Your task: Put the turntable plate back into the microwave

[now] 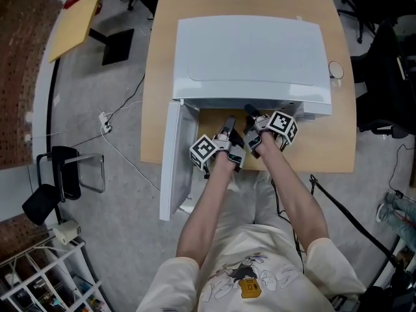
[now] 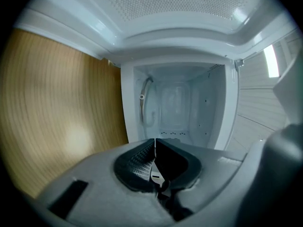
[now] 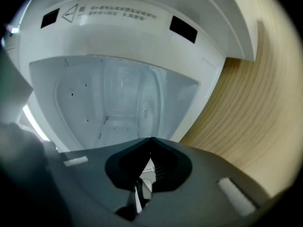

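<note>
Facing the open mouth of the microwave (image 1: 250, 57), both grippers are hovering side by side at the centre of the head view. The left gripper (image 2: 155, 142) is holding its jaws pressed together on nothing, and the right gripper (image 3: 150, 141) is doing the same. The turntable plate (image 3: 144, 104) appears to be lying inside already, flat on the cavity floor. It is showing as a pale glassy disc straight ahead of the right tips, just above them in frame. The right gripper is looking the nearer one. The head view is hiding the plate under the microwave's top, and the left gripper view is catching only its curved rim. The door (image 1: 175, 158) is hanging open at lower left, beside the table (image 1: 156, 109).
</note>
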A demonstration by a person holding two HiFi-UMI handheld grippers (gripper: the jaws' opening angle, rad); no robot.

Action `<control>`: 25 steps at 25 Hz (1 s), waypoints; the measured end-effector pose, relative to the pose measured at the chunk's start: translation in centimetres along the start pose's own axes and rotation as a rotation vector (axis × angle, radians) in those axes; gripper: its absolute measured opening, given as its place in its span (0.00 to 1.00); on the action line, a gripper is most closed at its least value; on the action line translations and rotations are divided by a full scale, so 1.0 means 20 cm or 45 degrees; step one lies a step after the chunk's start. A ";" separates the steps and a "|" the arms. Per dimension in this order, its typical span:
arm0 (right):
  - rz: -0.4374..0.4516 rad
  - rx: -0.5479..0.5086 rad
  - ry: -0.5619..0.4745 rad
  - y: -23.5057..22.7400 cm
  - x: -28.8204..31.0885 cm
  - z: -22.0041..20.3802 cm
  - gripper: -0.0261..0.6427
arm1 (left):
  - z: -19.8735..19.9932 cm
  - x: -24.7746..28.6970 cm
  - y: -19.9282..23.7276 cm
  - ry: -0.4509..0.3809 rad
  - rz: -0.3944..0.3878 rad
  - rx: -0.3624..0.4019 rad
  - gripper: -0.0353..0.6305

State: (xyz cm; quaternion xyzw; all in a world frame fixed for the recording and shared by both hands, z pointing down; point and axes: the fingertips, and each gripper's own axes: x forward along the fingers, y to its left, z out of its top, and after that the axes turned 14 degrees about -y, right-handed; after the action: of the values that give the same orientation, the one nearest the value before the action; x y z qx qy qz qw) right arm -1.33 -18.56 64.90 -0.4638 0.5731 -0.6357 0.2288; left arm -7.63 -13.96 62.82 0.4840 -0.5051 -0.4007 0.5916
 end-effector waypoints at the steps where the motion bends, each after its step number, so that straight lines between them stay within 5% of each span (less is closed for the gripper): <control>1: 0.016 -0.028 0.008 0.02 -0.02 0.00 0.05 | -0.01 0.00 -0.01 0.009 -0.003 0.020 0.05; 4: 0.088 -0.215 0.064 0.10 -0.13 -0.02 0.05 | -0.05 -0.02 -0.06 0.064 -0.027 0.143 0.05; 7: 0.155 -0.433 0.107 0.19 -0.27 -0.04 0.05 | -0.11 -0.08 -0.15 0.152 -0.073 0.372 0.05; 16: 0.217 -1.163 0.118 0.39 -0.61 -0.01 0.05 | -0.31 -0.35 -0.39 0.324 -0.212 1.320 0.05; 19: 0.162 -1.279 0.149 0.34 -0.65 -0.05 0.05 | -0.34 -0.42 -0.37 0.329 -0.166 1.439 0.05; 25: 0.106 -1.315 0.227 0.22 -0.72 -0.14 0.05 | -0.35 -0.50 -0.28 0.371 -0.082 1.453 0.05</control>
State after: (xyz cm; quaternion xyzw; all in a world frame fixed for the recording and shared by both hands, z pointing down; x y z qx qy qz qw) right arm 2.00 -6.30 56.27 -0.4369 0.8471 -0.2977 -0.0544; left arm -2.30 -4.41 55.17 0.7910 -0.5394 -0.0127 0.2884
